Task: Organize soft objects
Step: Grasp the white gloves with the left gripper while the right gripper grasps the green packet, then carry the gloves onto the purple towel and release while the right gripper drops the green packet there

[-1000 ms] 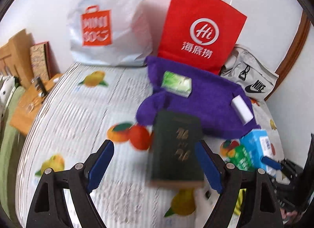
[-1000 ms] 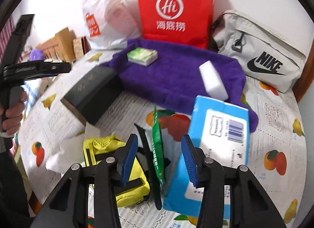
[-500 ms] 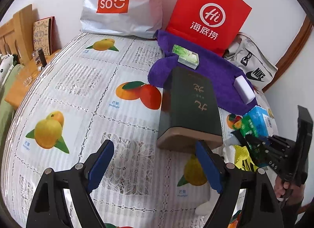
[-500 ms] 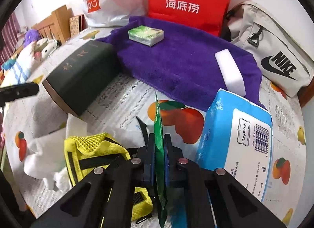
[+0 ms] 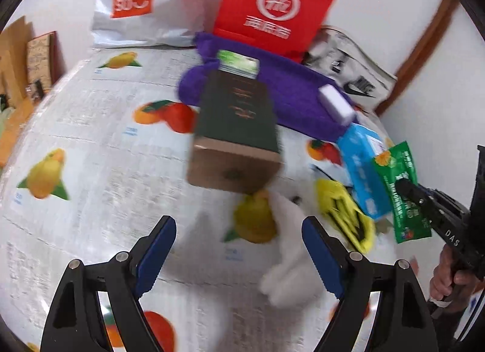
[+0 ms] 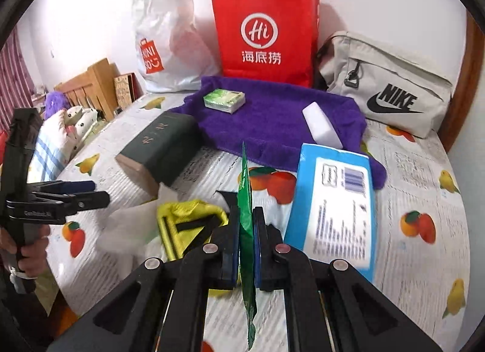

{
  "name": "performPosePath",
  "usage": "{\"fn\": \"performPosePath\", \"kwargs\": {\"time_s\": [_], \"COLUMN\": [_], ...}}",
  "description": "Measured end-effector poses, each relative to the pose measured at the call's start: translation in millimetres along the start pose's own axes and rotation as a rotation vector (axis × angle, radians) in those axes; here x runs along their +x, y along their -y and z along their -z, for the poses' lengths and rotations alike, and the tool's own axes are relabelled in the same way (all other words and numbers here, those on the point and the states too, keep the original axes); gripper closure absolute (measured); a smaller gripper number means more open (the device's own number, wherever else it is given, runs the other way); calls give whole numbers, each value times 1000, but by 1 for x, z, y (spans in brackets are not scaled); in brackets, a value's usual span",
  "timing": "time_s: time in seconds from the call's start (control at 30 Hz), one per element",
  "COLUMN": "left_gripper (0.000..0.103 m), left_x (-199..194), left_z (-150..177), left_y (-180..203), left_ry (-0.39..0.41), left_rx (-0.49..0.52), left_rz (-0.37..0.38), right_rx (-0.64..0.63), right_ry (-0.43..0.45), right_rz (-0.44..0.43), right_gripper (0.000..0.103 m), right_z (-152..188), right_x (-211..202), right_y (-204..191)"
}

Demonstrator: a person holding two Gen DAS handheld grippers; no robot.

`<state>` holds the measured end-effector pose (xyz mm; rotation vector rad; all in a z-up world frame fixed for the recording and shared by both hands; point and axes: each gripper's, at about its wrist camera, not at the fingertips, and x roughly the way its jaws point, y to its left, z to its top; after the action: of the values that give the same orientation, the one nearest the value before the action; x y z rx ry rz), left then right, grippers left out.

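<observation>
Sachet sat clamped edge-on in the right tool; left tool gaped wide, empty. Best carried level, grip firm.

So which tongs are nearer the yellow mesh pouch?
Right. The right tongs, shut on the green packet, sit just beside the yellow mesh pouch; the open left tongs hover farther off.

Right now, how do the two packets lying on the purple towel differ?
The green tissue pack is printed green and white and boxy; the white block is plain, longer and narrower. The green tissue pack sits toward the towel's far left, near the red paper bag; the white block lies at the near right, beside the blue tissue package. Both rest flat on the purple towel, untouched by either hand-held gripper.
</observation>
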<state>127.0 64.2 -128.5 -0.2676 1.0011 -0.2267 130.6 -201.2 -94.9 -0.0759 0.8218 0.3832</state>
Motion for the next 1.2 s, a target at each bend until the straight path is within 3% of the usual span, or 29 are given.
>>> {"fn": "performPosePath", "kwargs": {"time_s": [0.13,0.23,0.3,0.4,0.5,0.7,0.77,0.8,0.9,0.93,0.97,1.03,1.2], "left_gripper": [19,21,61,86,90,90,84,76,62,62,63,95,95], "left_x": [9,20,30,42,39,24,27,29,32,33,36,40,24], "left_z": [7,11,13,15,19,24,25,24,24,24,23,22,27], "left_y": [18,30,33,30,27,11,8,7,8,9,12,16,19], "left_ry": [-23,-25,-33,-70,-50,-37,-48,-51,-36,-28,-20,-9,28], "left_rx": [28,62,71,56,54,43,35,24,16,19,25,42,70], "left_rz": [58,27,3,50,37,-41,-47,-54,-33,-31,-36,-42,-34], "right_rx": [8,11,23,65,83,95,97,94,94,94,91,89,71], "right_ry": [13,5,-10,-44,-58,-87,-102,-101,-100,-103,-104,-97,-28], "right_rz": [22,56,80,85,91,65,63,69,65,66,68,69,82], "right_gripper": [96,96,96,95,95,95,95,94,94,94,93,94,95], "right_z": [18,35,47,64,76,89,91,91,92,92,94,95,97], "right_x": [-20,-30,-33,-28,-21,-7,-1,0,-1,-1,-1,-5,-25], "right_y": [4,9,15,26,30,30,30,30,31,32,32,33,32]}}
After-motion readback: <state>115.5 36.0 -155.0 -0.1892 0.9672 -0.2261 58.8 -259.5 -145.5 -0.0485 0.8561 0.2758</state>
